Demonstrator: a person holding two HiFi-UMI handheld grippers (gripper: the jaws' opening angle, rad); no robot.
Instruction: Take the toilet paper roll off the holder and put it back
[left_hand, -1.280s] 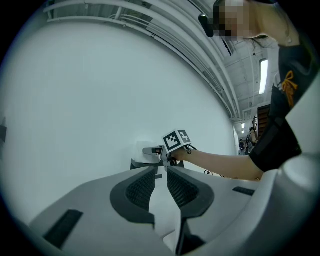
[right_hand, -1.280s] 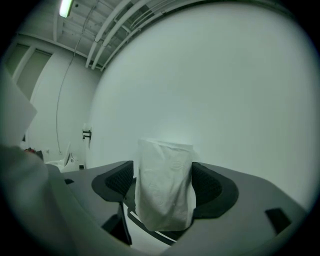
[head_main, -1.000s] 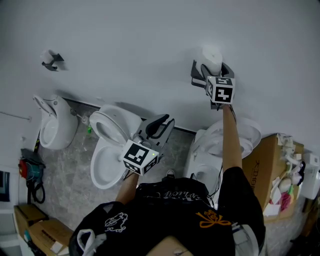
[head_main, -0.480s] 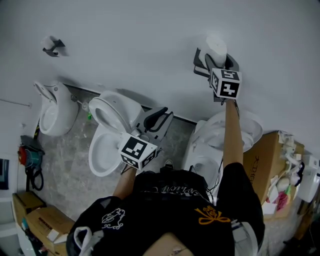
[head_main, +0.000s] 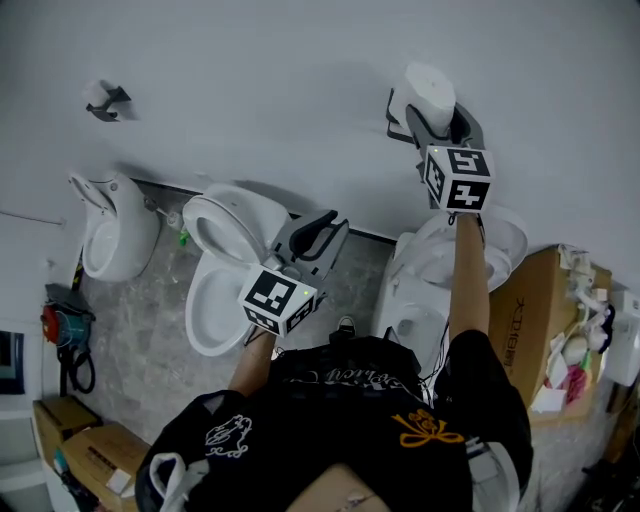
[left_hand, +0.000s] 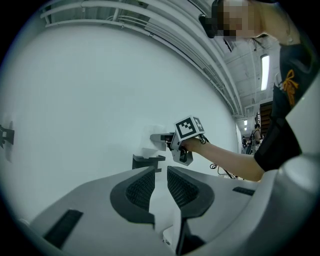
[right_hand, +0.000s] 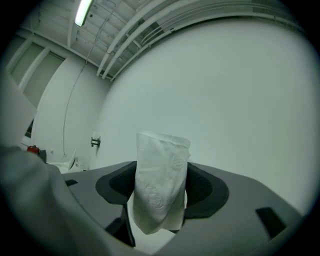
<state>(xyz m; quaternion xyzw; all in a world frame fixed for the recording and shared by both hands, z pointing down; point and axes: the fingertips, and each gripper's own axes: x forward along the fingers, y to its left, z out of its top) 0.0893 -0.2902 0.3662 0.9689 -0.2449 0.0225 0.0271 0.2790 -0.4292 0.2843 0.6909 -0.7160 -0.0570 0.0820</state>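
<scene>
Right claw (head_main: 433, 110): raised up to the white wall (head_main: 250, 70) at the end of the person's stretched arm. Its jaws have just been closing, with the roll between them, and both pads press on the roll's sides and dent the soft paper.
Toilet paper roll (right_hand: 162, 160): white and standing upright in the right claw, close to the wall. It is off the holder and just above it, as the left gripper view shows.
Holder (left_hand: 146, 161): a dark bracket fixed on the wall, directly under the held roll – nothing sits on it.
Left claw (left_hand: 160, 170): held lower and nearer to the person's body, pointing level toward the wall. Its jaws stand only a narrow gap apart and nothing is between them.
Second holder (head_main: 103, 100): a small dark one far to the left on the same wall; what it carries is too small to tell.
Floor (head_main: 150, 350): grey – three white toilets stand along the wall, and the middle toilet (head_main: 225, 270) is below the left claw.
Cardboard box (head_main: 530, 320): at the right side, beside the right-hand toilet (head_main: 440, 280).
</scene>
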